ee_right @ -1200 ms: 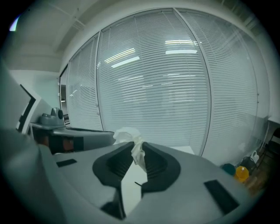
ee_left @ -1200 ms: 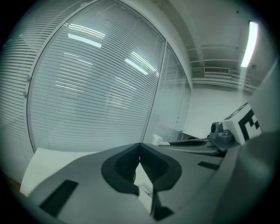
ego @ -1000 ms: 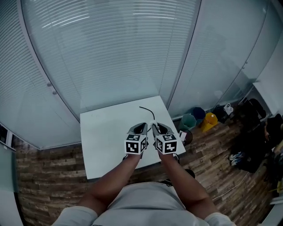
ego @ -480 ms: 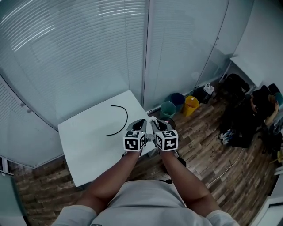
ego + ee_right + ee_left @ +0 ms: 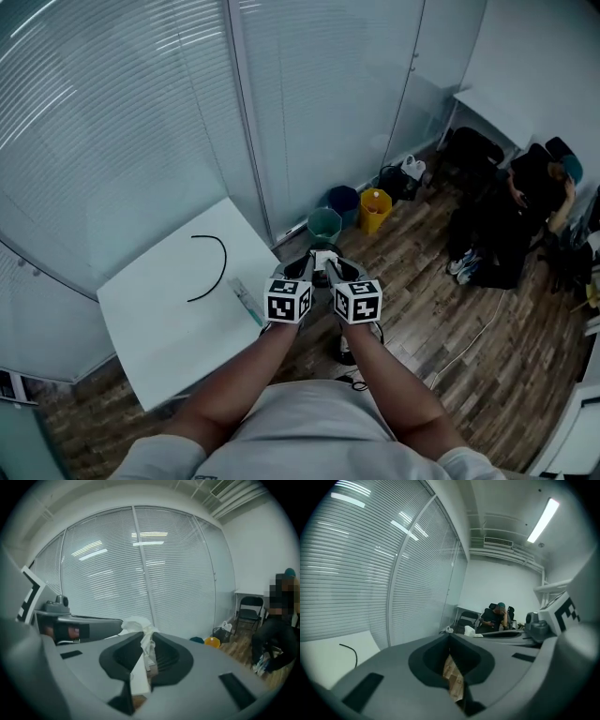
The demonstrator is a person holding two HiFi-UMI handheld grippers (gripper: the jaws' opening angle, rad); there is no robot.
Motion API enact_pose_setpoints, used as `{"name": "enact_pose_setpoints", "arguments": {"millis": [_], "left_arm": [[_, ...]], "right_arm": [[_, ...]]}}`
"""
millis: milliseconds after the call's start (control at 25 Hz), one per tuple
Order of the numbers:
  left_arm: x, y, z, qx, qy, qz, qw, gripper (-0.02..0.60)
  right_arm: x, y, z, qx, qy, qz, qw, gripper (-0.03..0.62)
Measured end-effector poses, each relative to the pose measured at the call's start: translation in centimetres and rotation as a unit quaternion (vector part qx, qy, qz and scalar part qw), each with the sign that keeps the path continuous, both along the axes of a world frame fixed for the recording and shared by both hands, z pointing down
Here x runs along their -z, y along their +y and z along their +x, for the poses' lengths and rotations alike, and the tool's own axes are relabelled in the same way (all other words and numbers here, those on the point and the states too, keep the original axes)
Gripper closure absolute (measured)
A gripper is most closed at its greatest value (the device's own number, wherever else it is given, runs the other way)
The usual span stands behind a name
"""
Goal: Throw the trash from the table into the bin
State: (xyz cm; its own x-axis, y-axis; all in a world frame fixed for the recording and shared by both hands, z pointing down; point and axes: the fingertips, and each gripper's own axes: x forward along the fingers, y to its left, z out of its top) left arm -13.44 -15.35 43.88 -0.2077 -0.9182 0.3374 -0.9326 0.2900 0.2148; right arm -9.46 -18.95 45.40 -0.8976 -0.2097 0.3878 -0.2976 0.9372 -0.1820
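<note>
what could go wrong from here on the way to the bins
1. The right gripper pinches the tissue only by a thin part, and its loose end sticks out past the tips. It could slip onto the floor before reaching a bin.
2. The teal bin, blue bin and yellow bin stand close together, so a drop from a distance may miss or land in the wrong one.
</note>
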Motion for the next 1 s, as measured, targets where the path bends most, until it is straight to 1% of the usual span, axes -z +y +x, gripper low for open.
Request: {"name": "enact_pose_setpoints", "arguments": {"millis": [160, 360, 640, 800, 1000], "left_arm": [[-1.1, -4.6, 3.9, -0.03, 0.003, -0.01, 0.9995, 0.575], [-2.4, -9.2, 7.4, -0.052, 0.012, -0.022, 0.9983, 0.575], [-5.0, -13.2, 12.0, -0.094, 0.033, -0.046, 0.994, 0.575], [-7.1, -14.9, 13.5, -0.124, 0.049, -0.068, 0.9887, 0.575], [-11.0, -15.9, 15.9, -0.173, 0.07, -0.109, 0.9764, 0.575]], "right_arm": [[-1.5, -4.6, 4.4, -0.034, 0.002, -0.014, 0.999, 0.528], [-3.1, -9.0, 8.4, -0.06, 0.009, -0.03, 0.998, 0.528], [-5.2, -12.6, 13.2, -0.104, 0.022, -0.05, 0.993, 0.528], [-7.1, -13.8, 14.9, -0.134, 0.039, -0.069, 0.988, 0.528], [-10.4, -14.3, 18.1, -0.188, 0.061, -0.103, 0.975, 0.528]]}}
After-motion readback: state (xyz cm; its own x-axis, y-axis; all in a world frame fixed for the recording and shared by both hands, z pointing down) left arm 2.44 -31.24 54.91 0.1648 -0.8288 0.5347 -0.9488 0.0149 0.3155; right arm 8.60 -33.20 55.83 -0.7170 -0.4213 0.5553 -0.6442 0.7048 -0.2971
